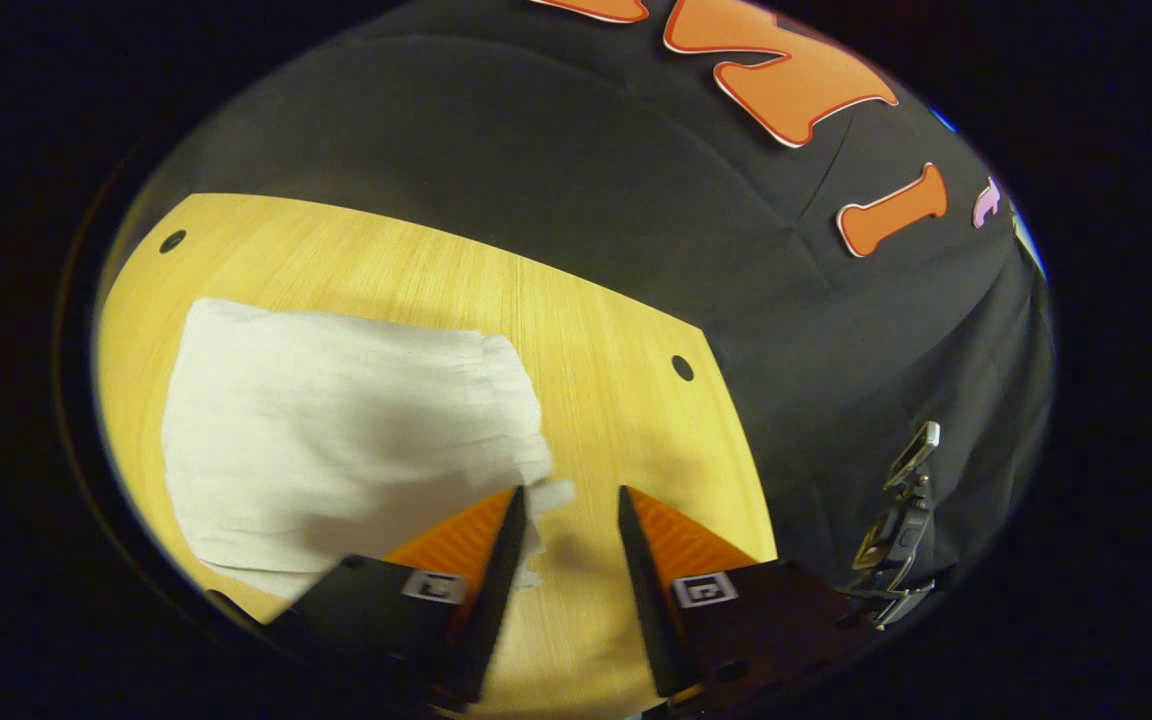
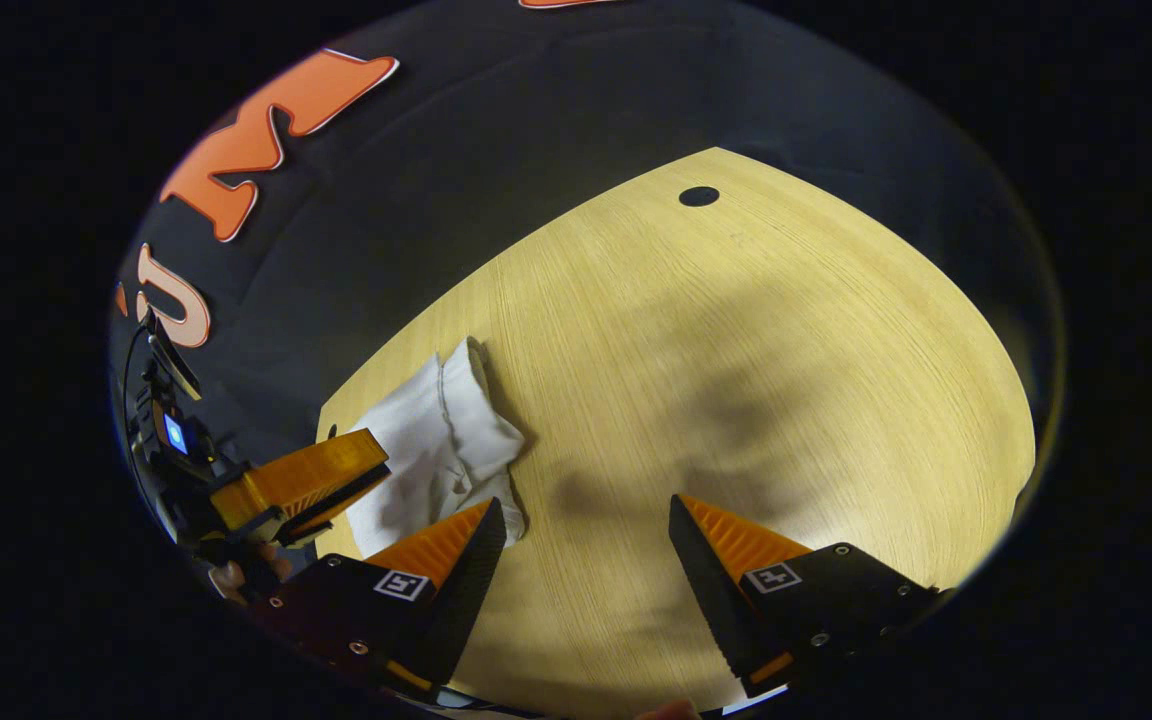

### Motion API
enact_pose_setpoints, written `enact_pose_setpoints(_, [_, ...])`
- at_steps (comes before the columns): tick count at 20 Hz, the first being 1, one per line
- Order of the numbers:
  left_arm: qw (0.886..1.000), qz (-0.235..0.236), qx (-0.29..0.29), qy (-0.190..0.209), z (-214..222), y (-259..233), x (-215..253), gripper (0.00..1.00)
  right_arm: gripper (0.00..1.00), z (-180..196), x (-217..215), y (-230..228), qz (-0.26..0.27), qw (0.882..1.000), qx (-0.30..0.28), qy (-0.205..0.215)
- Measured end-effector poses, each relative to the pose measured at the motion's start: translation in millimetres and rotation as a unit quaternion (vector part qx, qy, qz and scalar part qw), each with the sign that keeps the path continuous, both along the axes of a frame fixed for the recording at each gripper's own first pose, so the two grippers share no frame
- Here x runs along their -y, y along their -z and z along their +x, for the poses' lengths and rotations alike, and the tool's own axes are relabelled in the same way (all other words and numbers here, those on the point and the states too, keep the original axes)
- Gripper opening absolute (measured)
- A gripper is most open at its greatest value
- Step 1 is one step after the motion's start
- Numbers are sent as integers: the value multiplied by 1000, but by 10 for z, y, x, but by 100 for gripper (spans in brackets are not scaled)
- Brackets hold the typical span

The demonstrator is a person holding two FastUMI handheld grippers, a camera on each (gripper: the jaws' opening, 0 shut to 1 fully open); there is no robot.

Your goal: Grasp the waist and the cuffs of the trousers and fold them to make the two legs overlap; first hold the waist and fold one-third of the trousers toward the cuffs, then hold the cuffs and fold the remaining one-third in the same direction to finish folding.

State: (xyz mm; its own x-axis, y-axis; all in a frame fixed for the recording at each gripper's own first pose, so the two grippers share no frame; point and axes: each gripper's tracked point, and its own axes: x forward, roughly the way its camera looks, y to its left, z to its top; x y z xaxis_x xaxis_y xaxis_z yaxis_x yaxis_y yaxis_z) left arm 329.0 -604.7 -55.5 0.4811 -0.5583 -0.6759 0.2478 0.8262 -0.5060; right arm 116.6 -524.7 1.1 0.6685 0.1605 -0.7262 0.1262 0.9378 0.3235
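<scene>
**Folded white trousers on the wooden table, both grippers standing off**

Black cloth hangs behind a pale wooden table, and on it lie the white trousers, gathered into a compact, roughly rectangular bundle. In the left gripper view the bundle sits toward the table's left side, with a small corner of fabric poking out at its near right edge. In the right gripper view it lies close to the table's far left edge.

The left gripper hovers just beside that loose corner, its jaws apart by a moderate gap with nothing between them but bare wood. The right gripper is spread wider, also holding nothing, over open tabletop to the right of the bundle.

Judging by how small the bundle is, the folds look largely made, and what may remain is tidying. To do that well, I would bring the left gripper's fingers low and flat to the wood, catch only the stray corner, and tuck it in without dragging the layers. The right gripper could steady the near edge so the stack does not slide.
</scene>
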Motion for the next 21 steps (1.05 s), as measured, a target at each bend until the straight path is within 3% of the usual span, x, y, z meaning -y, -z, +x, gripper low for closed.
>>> enact_pose_setpoints(2, [1000,15,12,-10,-22,6,-218,86,99,17,-38,-29,-13,1000,7,-13])
enact_pose_setpoints(3, [999,26,26,-17,-7,-4,-359,86,99,22,-64,-65,-21,999,13,-21])
enact_pose_setpoints(5, [997,48,59,-33,17,-68,-639,99,99,74,-188,-183,-37,998,30,-36])
enact_pose_setpoints(9, [986,81,122,-83,153,-310,-1263,100,99,174,-413,-431,-75,992,75,-66])
enact_pose_setpoints(12, [972,101,172,-125,203,-630,-1816,100,99,246,-570,-701,-111,981,131,-84])
enact_pose_setpoints(16, [946,137,243,-168,242,-1011,-2320,100,98,204,-816,-1162,-149,957,228,-101])
enact_pose_setpoints(21, [912,158,321,-203,91,-1490,-2931,99,98,-66,-1126,-1689,-147,923,337,-114])
